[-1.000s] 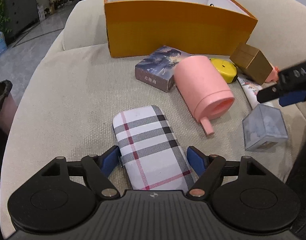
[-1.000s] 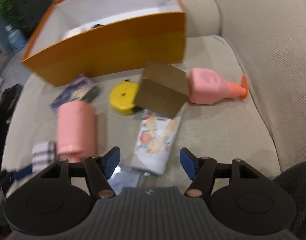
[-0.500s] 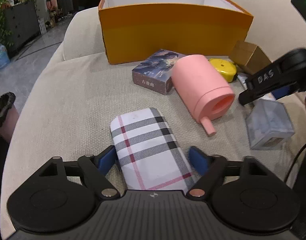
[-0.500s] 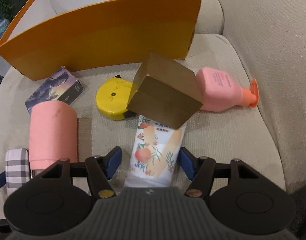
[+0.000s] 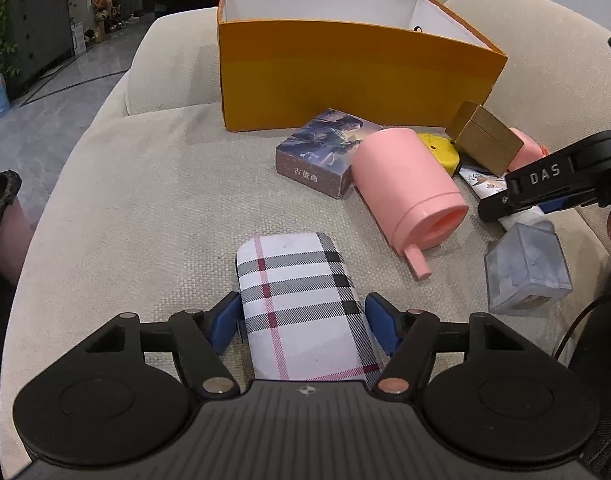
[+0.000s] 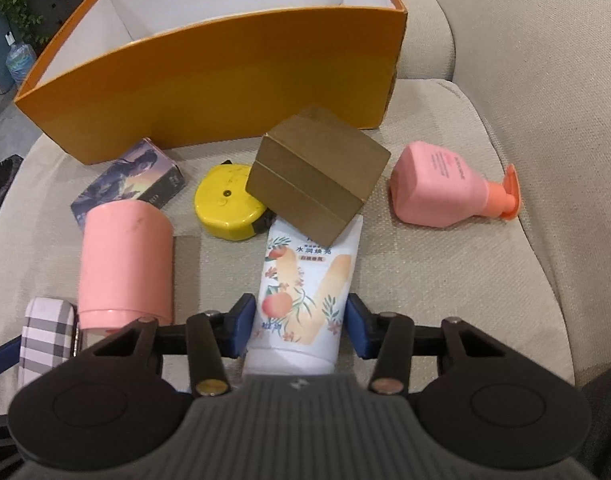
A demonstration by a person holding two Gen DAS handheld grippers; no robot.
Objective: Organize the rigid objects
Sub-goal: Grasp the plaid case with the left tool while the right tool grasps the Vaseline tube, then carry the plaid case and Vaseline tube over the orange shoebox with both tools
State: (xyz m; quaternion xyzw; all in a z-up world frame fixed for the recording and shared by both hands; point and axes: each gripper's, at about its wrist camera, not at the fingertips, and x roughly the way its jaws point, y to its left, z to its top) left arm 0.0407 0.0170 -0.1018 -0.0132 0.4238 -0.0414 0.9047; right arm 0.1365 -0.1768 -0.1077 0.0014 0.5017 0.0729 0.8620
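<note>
My left gripper is shut on a plaid case that lies on the sofa seat; its blue pads touch both sides. My right gripper stands open around a white cream tube with a peach print; a small gap shows at the right pad. A brown cardboard box rests on the tube's far end. An open orange box stands behind, also in the left wrist view.
On the beige sofa seat lie a pink cup, a yellow tape measure, a card box, a pink pump bottle and a clear plastic box. The sofa back rises at the right.
My right gripper has moved forward and down so that its fingers stand on both sides of the cream tube. My left gripper's fingers have drawn in against the plaid case.
</note>
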